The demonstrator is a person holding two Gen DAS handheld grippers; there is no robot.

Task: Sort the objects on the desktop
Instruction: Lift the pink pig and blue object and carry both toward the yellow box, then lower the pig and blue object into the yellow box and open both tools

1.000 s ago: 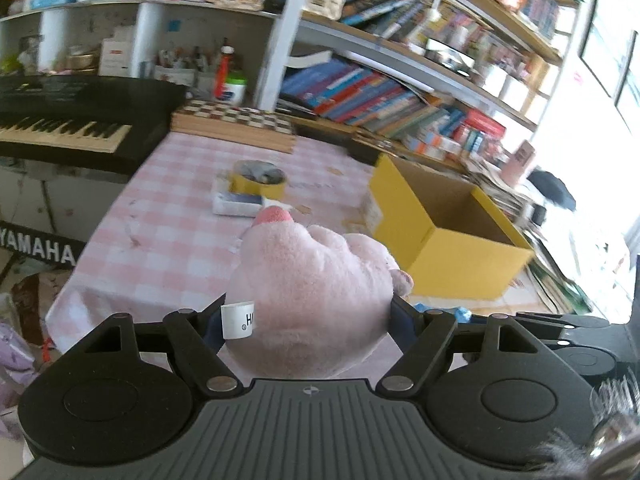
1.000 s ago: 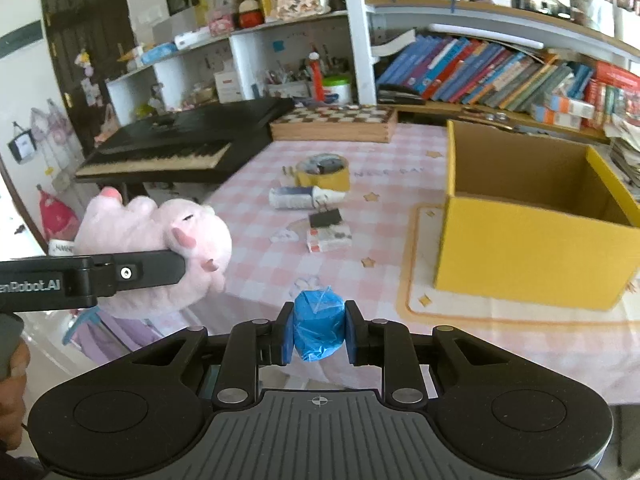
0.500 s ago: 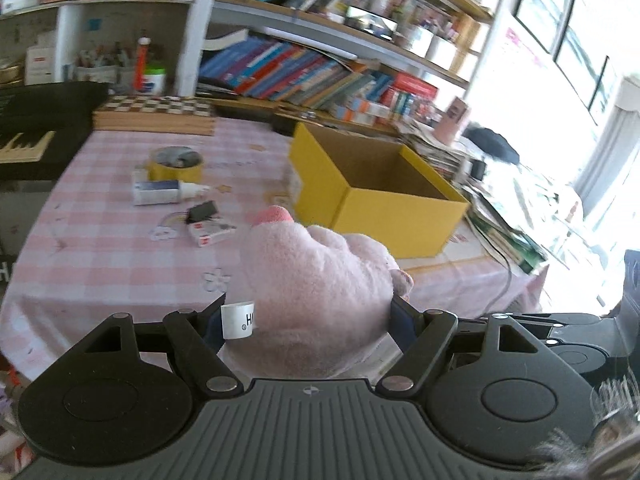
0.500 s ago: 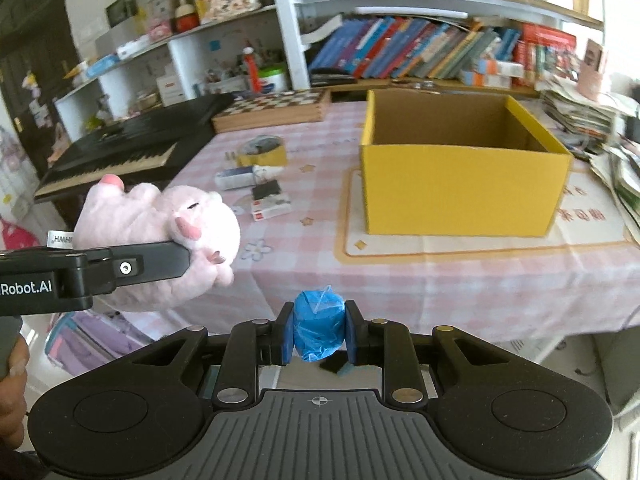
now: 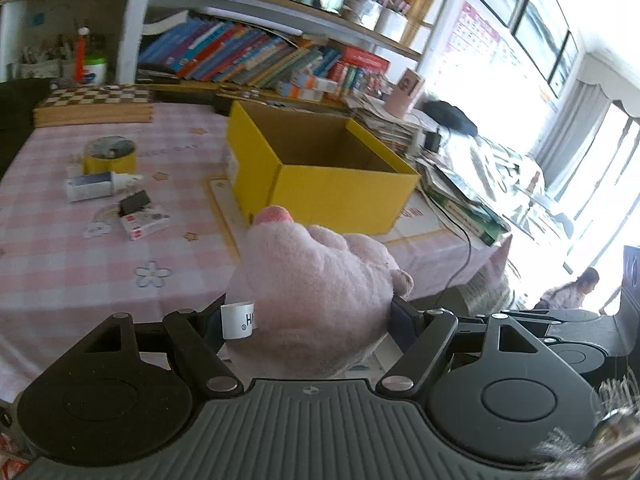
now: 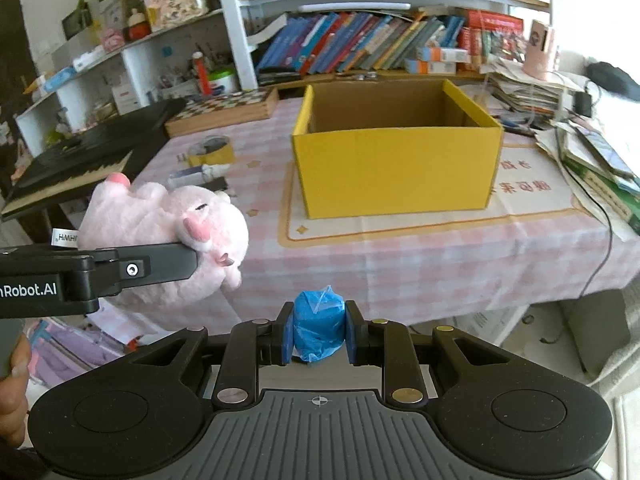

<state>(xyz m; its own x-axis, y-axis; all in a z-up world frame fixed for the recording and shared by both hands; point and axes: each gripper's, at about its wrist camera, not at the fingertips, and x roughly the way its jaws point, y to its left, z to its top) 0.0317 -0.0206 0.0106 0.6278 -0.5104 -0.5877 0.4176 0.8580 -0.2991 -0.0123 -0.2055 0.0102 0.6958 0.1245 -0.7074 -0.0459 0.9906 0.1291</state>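
The left gripper is clamped on a pink plush pig that bulges over both fingers and hides their tips. The right gripper pinches a small blue wrapped bundle – what the film covers is hard to make out. Both hang off the near table edge. From the right wrist the open yellow box stands at twelve o'clock, its floor hidden by the front wall. At ten o'clock lie a tape roll and a white tube – the pig partly covers a dark item beside them.
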